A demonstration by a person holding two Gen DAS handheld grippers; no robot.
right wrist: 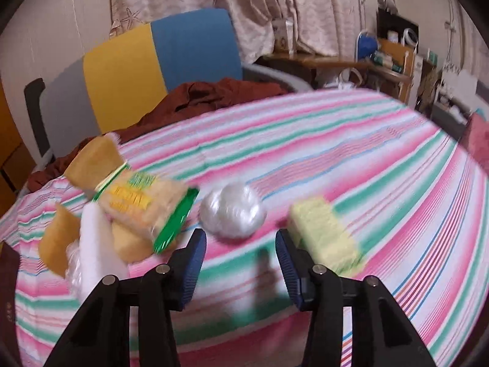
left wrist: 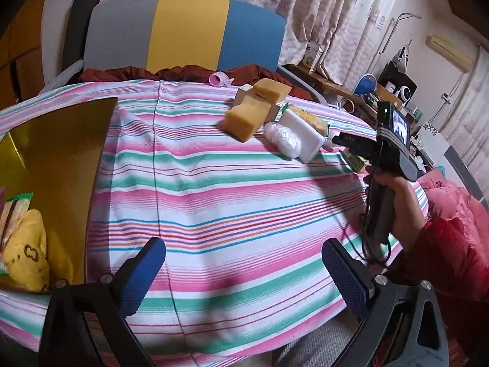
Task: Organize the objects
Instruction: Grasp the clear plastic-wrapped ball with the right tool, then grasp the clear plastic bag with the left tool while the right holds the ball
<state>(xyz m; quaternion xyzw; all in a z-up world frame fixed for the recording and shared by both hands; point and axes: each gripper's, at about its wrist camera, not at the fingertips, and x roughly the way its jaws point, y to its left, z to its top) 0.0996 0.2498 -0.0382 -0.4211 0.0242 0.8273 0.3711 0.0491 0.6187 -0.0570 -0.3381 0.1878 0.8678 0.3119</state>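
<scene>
On the striped tablecloth (left wrist: pixel 214 189) lies a pile: two orange-yellow sponges (left wrist: pixel 247 119), a white foam block (left wrist: pixel 302 131), a clear plastic bundle (left wrist: pixel 282 139) and a green-edged packet (left wrist: pixel 311 119). My left gripper (left wrist: pixel 244 275) hangs open over bare cloth near the front edge. A gold tray (left wrist: pixel 61 153) at the left holds a yellow cloth (left wrist: pixel 27 244). My right gripper (right wrist: pixel 240 266) is open with nothing between its fingers. The plastic bundle (right wrist: pixel 232 211) lies just ahead of it. A pale yellow-green sponge (right wrist: pixel 324 238) lies beside its right finger, and the packet (right wrist: pixel 146 208) and white block (right wrist: pixel 97 244) are to the left.
A chair (left wrist: pixel 189 30) with a grey, yellow and blue back stands behind the table, with rust-brown cloth (left wrist: pixel 122 73) on its seat. A pink plastic piece (left wrist: pixel 220 79) lies at the far edge. A hand (left wrist: pixel 397 202) in a red sleeve is at the right. A cluttered desk (left wrist: pixel 382 91) lines the curtained wall.
</scene>
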